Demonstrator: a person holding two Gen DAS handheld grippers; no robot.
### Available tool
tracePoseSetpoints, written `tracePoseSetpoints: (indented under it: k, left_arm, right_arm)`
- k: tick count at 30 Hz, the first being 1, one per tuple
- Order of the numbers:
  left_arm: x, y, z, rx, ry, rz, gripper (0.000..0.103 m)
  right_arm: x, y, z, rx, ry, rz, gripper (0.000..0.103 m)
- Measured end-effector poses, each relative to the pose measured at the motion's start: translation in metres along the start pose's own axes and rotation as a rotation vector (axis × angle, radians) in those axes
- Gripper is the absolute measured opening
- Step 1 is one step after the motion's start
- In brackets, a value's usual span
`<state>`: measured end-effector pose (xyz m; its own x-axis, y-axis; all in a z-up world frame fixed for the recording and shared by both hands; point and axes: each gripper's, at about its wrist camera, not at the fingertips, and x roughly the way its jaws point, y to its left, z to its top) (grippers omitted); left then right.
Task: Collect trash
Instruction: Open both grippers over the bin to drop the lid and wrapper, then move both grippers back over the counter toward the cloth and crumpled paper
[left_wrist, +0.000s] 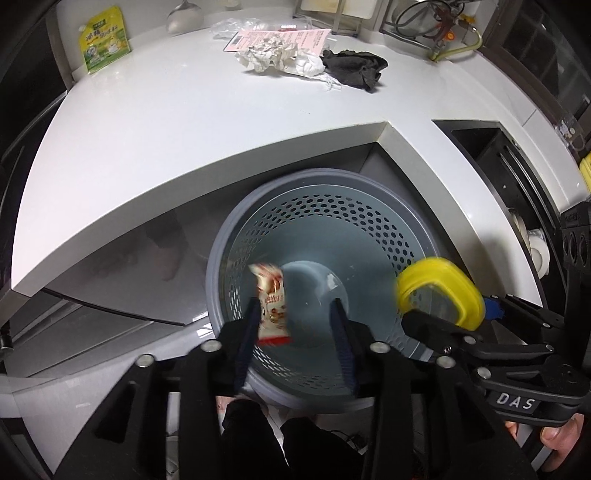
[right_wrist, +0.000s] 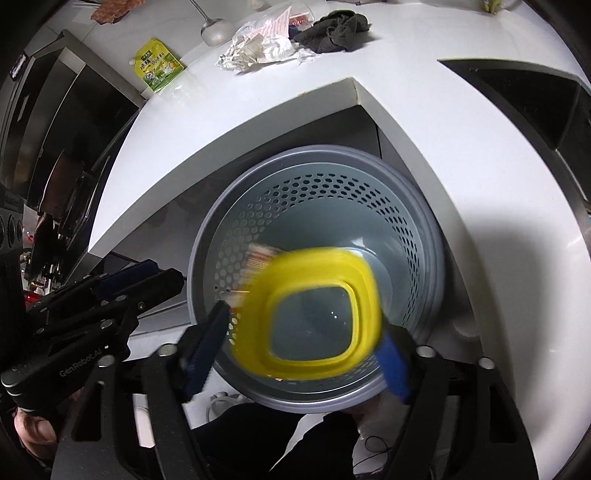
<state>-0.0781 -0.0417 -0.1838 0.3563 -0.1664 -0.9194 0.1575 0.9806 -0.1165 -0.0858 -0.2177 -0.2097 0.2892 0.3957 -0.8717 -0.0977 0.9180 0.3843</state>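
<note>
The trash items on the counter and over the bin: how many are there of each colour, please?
Yellow: 2, lid and pouch
White: 2, crumpled paper and tissue
Pink: 1, leaflet
Dark: 1, cloth
Red-white: 1, wrapper
Total: 7

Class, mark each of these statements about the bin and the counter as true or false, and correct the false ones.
1. The grey perforated bin stands on the counter. False: it stands below the white counter.
2. A red-and-white snack wrapper is over the bin's opening. True.
3. The yellow-rimmed lid lies on the counter. False: it is over the bin, between the right gripper fingers.
4. A dark cloth lies beside crumpled paper. True.
5. The left gripper is open. True.
</note>
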Motion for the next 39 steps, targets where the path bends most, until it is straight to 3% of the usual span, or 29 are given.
tracePoseSetpoints:
  k: [8,16,25,31,39]
  left_arm:
    - [-0.01,0.005,0.001,-0.021,-0.026,0.008,0.058]
    - [-0.029,0.008,0.002,-0.052,-0.082,0.048,0.084]
    - [-0.057,0.008,0.003,-0.097,-0.156,0.107,0.094]
    - [-0.073,0.003,0.005,-0.119,-0.205,0.19,0.095]
    - [-0.098,0.004,0.014,-0.138,-0.288,0.225,0.095]
  right_arm:
    - [-0.007,0.0,-0.001,-0.003,-0.024,-0.006,0.076]
    - [-0.024,0.003,-0.012,-0.026,-0.067,-0.049,0.076]
    - [-0.053,0.006,-0.01,-0.073,-0.161,-0.092,0.076]
    - [-0.07,0.003,-0.004,-0.086,-0.211,-0.083,0.076]
    - [-0.08,0.013,0.01,-0.114,-0.269,-0.069,0.076]
